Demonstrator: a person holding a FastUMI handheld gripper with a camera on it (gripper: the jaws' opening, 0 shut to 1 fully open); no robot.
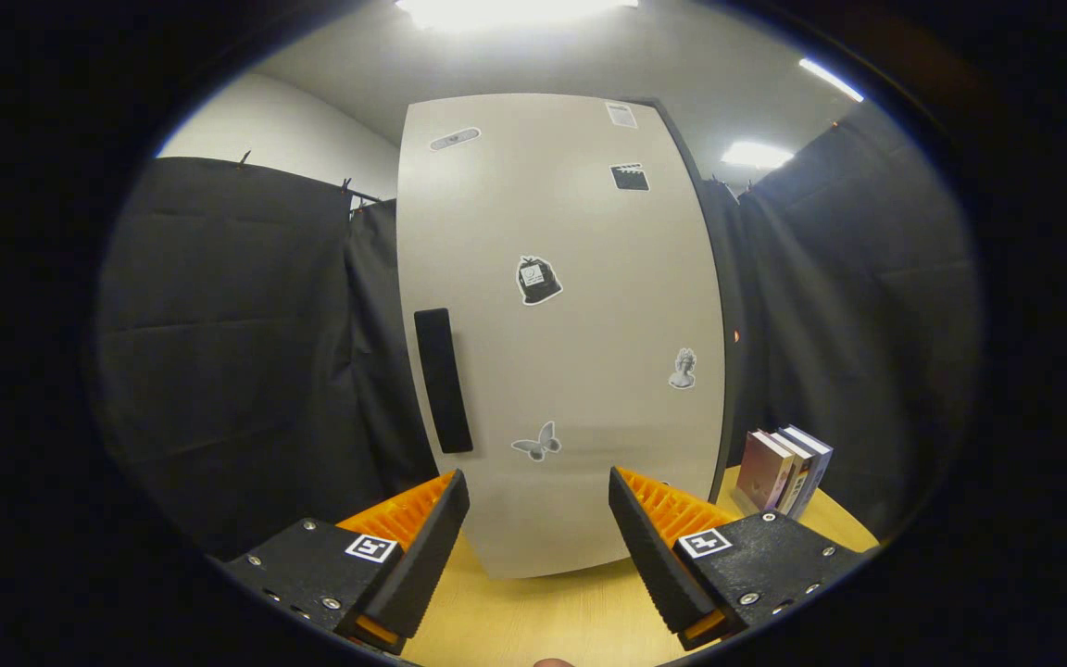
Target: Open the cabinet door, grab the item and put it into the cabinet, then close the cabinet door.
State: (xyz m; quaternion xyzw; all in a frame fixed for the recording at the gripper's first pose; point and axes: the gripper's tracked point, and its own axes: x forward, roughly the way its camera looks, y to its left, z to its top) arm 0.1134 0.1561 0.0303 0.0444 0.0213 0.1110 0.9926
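Note:
A tall pale cabinet (561,333) stands on the wooden table (571,611), straight ahead of my fingers. Its door is shut and carries several small stickers. A black vertical handle (443,380) sits along the door's left side, just beyond my left finger. To the right of the cabinet, beyond my right finger, three books (785,468) stand upright side by side on the table. My gripper (539,505) is open, with nothing between its fingers, a short way in front of the door's lower part.
Black cloth walls hang to the left, the right and behind the cabinet. The table's bare wood runs from under my fingers to the cabinet's foot. Its edge curves round just past the books.

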